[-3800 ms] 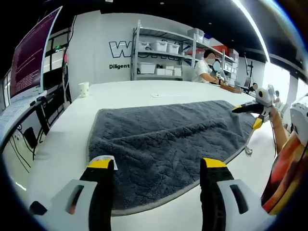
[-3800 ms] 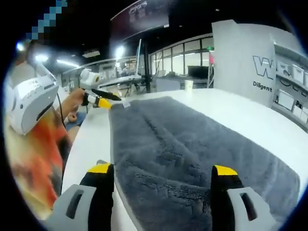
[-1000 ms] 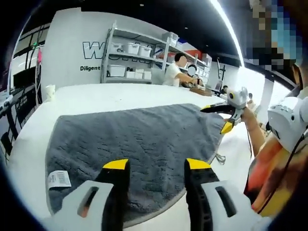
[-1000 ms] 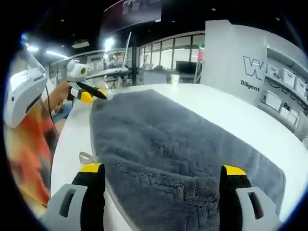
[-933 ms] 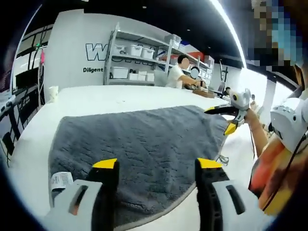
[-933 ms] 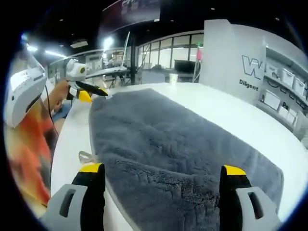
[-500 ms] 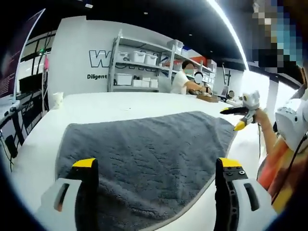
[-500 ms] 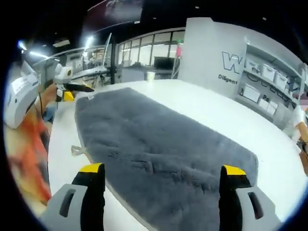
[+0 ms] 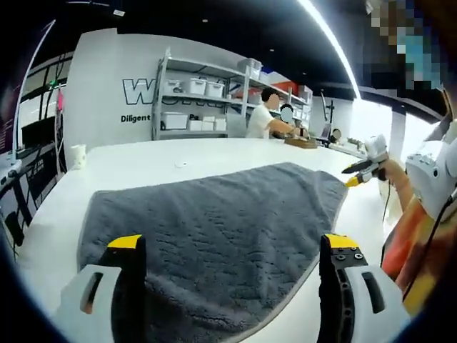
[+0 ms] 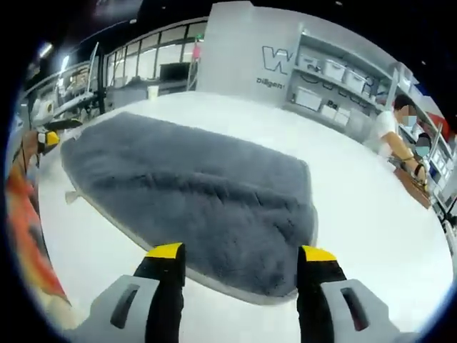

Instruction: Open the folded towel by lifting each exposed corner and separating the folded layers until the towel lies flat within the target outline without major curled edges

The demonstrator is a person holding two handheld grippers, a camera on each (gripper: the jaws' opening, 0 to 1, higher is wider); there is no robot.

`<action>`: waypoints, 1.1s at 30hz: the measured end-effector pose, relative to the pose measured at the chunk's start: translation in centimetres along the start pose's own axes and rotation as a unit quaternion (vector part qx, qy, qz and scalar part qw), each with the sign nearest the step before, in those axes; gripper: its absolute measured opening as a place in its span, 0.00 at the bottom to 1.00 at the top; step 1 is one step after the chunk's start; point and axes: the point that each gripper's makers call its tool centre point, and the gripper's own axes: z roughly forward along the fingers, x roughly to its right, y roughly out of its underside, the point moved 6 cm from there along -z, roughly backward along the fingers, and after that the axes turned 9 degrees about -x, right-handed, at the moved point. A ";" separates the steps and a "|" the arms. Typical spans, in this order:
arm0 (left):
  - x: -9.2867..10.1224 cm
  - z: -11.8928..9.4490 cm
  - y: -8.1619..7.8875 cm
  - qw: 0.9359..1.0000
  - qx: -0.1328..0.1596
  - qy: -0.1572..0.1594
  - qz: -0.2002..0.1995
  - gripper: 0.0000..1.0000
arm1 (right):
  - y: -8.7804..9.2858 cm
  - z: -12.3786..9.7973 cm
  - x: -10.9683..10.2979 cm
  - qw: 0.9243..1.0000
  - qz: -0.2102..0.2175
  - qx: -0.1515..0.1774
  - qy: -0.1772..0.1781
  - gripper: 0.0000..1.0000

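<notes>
A grey plush towel (image 9: pixel 214 221) lies spread out on the white table (image 9: pixel 143 157), with a light hem along its near edge. My left gripper (image 9: pixel 230 244) hovers over the towel's near edge, jaws wide apart and holding nothing. In the right gripper view the towel (image 10: pixel 186 182) stretches away to the left, a faint crease running along it. My right gripper (image 10: pixel 241 254) is open just short of the towel's near end, over bare table. The right gripper (image 9: pixel 364 170) also shows beyond the towel's far corner in the left gripper view. The left gripper (image 10: pixel 46 137) appears at the towel's far left end.
A small loop (image 10: pixel 71 194) sticks out from the towel's edge. A paper cup (image 9: pixel 78 153) stands at the table's far side. Shelves with white bins (image 9: pixel 207 93) line the back wall, and a person (image 9: pixel 263 118) sits beside them. An orange sleeve (image 9: pixel 421 243) is at the right.
My left jaws have spread wide since a second ago. The right gripper has drawn back off the towel's end and swung right, its jaws somewhat closer together. The towel lies as before.
</notes>
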 end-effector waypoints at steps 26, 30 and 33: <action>-0.7 -1.3 0.6 1.000 0.000 -0.017 -0.011 1.00 | 3.0 1.0 1.4 0.996 0.074 -0.052 -0.015 0.01; -0.9 -1.5 0.7 1.000 -0.003 -0.021 -0.011 1.00 | 3.1 0.9 1.5 0.996 0.070 -0.055 -0.018 0.01; -1.0 -1.5 0.7 1.000 -0.003 -0.023 -0.010 0.99 | 3.2 0.8 1.5 0.996 0.061 -0.059 -0.021 0.01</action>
